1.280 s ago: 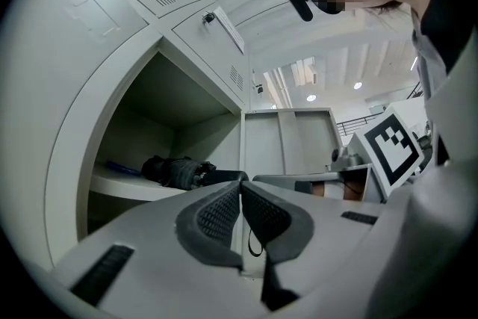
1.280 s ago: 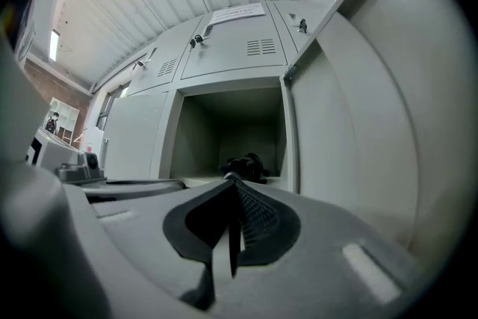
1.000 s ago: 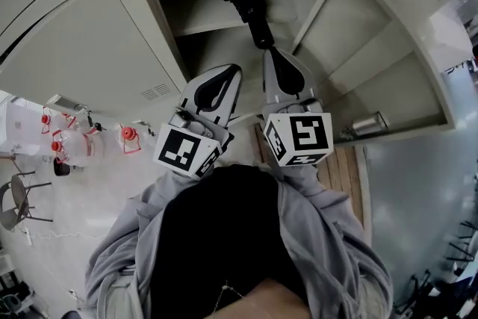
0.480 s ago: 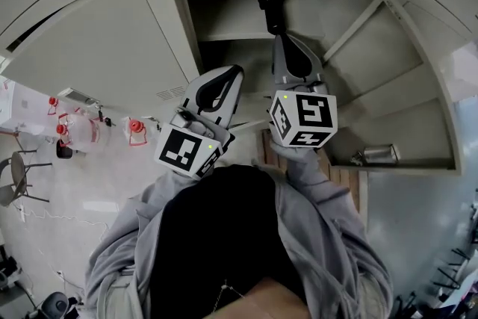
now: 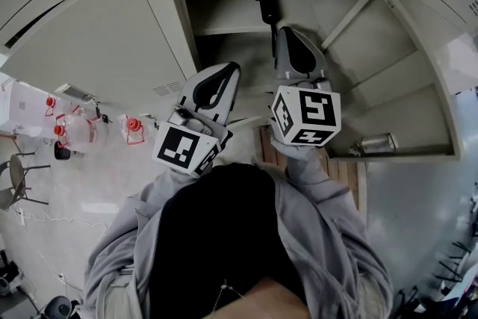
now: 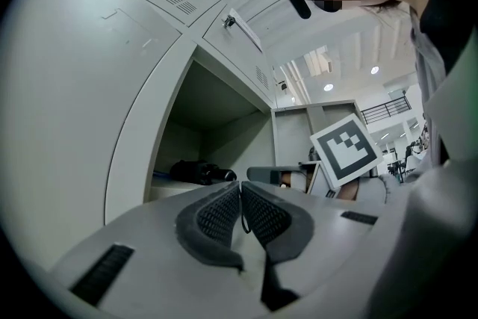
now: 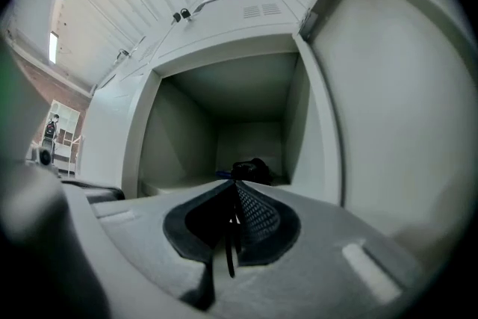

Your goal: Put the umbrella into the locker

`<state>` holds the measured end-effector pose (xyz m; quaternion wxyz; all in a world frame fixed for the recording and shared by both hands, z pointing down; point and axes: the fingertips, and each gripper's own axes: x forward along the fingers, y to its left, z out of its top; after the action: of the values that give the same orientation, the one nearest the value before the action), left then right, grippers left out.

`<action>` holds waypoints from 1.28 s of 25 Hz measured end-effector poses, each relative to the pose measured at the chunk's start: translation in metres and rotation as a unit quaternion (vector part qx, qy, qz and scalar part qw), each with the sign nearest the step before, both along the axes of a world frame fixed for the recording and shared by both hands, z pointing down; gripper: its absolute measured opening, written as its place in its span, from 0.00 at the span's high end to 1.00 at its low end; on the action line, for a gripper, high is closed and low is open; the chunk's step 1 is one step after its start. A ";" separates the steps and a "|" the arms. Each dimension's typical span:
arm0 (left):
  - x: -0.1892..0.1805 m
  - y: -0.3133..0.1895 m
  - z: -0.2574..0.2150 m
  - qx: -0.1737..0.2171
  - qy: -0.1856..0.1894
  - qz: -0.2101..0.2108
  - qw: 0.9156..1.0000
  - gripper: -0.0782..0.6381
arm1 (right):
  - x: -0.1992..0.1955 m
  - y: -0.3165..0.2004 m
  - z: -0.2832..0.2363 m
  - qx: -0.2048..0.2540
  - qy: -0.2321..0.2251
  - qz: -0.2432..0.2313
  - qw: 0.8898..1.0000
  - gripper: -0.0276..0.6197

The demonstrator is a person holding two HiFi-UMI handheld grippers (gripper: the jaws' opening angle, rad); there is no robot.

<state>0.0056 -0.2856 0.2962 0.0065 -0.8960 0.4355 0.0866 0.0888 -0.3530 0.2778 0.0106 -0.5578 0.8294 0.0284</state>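
A black folded umbrella [image 5: 265, 0] lies on the shelf inside the open locker [image 5: 224, 11]. My right gripper [image 5: 286, 31] reaches into the opening with its tips just short of the umbrella's near end. Its jaws are shut, and a thin black strap [image 7: 228, 250] shows between the pads. The right gripper view has the umbrella [image 7: 250, 169] straight beyond the right gripper [image 7: 233, 187]. My left gripper [image 5: 233, 69] hangs back outside the opening, shut with nothing in it. The left gripper view shows the left gripper [image 6: 240, 187] shut, the umbrella [image 6: 196, 172] on the shelf, and the right gripper [image 6: 254, 175] beside it.
The locker's door [image 5: 388, 78] stands open at the right, with a metal latch [image 5: 373, 143] on it. Closed locker doors [image 5: 97, 41] fill the left side. On the floor at the left are red-capped jugs [image 5: 131, 127] and a chair [image 5: 22, 187].
My right gripper has pushed forward into the locker, and the umbrella has gone deeper with it. The left gripper has hardly shifted.
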 end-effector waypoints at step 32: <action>-0.005 0.046 0.055 -0.027 -0.048 -0.082 0.995 0.87 | -0.006 0.105 0.065 0.034 0.010 -0.036 0.999 0.95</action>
<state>0.0006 -0.2396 0.3513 0.0102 -0.8601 0.5092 0.0308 0.0831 -0.2479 0.3430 0.0220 -0.5265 0.8476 0.0616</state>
